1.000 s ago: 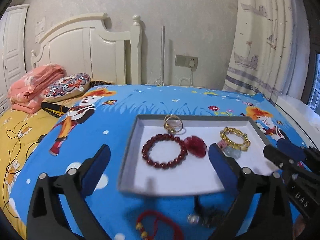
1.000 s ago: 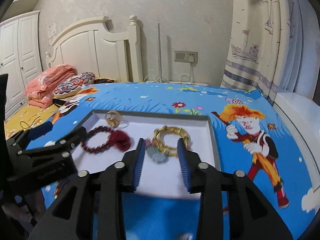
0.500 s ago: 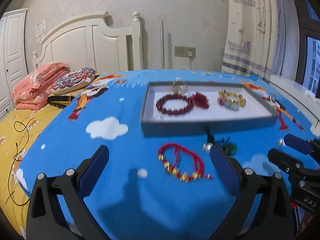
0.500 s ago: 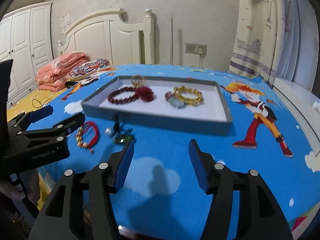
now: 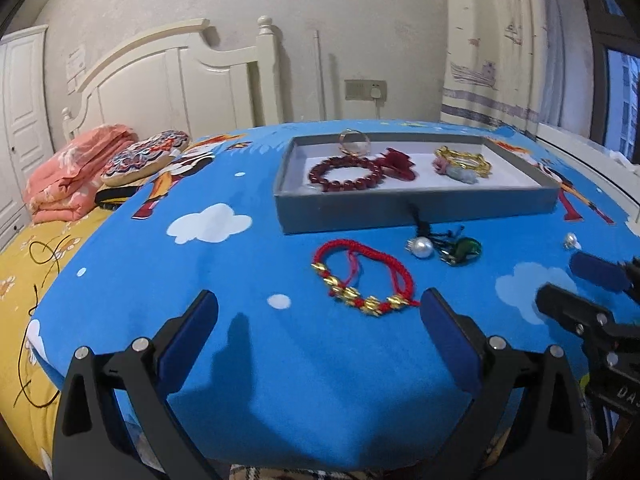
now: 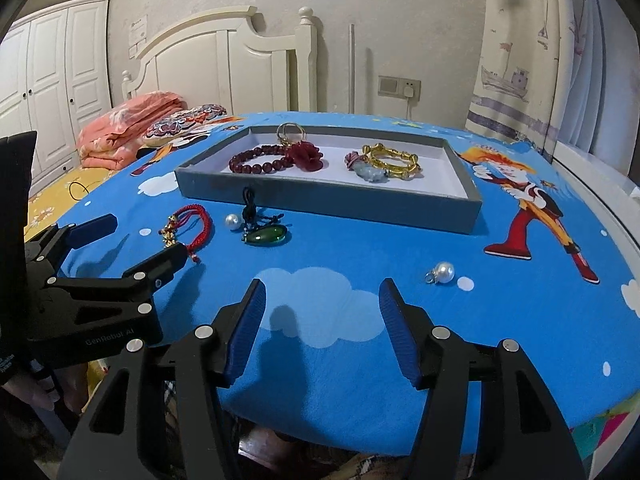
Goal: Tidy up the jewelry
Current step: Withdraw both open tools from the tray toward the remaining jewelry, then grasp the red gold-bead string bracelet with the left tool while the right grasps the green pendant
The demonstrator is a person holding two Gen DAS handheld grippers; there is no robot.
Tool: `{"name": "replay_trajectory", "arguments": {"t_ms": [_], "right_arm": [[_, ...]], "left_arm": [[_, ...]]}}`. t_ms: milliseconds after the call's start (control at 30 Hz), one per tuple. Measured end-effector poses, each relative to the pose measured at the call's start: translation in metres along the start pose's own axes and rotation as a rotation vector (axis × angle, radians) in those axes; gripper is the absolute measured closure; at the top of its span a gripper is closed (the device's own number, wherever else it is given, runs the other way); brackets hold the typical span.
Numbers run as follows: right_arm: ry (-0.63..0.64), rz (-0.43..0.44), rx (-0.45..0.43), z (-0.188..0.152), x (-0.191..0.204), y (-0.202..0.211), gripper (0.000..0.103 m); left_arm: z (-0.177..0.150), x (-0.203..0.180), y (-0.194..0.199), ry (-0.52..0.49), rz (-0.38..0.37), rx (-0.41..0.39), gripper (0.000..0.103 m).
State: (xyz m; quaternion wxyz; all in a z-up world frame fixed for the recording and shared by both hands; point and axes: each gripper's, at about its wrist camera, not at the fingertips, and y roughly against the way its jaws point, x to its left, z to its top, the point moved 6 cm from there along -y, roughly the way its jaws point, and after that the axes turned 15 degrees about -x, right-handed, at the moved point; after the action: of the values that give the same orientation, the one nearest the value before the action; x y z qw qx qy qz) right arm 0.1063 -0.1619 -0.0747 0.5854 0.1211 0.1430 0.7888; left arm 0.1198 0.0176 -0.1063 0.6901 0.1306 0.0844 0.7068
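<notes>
Nearest, left gripper and right gripper hover over the blue bedsheet, jaws spread, nothing between them. Just beyond lie a red cord bracelet, two pearls and a green pendant. Farther back, the grey tray holds a bead bracelet and gold bangle.

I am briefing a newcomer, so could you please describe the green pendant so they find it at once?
Start at the grey tray on the blue bedspread. Just outside its near wall lies the green pendant on a black cord, between a red string bracelet and open cloth. It alone is glassy green.
</notes>
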Motion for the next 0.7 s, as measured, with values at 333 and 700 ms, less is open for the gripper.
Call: {"name": "replay_trajectory", "arguments": {"t_ms": [333,700], "right_arm": [[0.012,0.009,0.005,-0.004,0.003,-0.002,0.046],[0.057,0.059,-0.011,0.006,0.023,-0.008,0.046]], "left_arm": [[0.007,0.005,-0.023,0.001,0.026,0.043,0.005],[0.000,0.037,-0.011,0.030,0.063,0.042,0.005]]}}
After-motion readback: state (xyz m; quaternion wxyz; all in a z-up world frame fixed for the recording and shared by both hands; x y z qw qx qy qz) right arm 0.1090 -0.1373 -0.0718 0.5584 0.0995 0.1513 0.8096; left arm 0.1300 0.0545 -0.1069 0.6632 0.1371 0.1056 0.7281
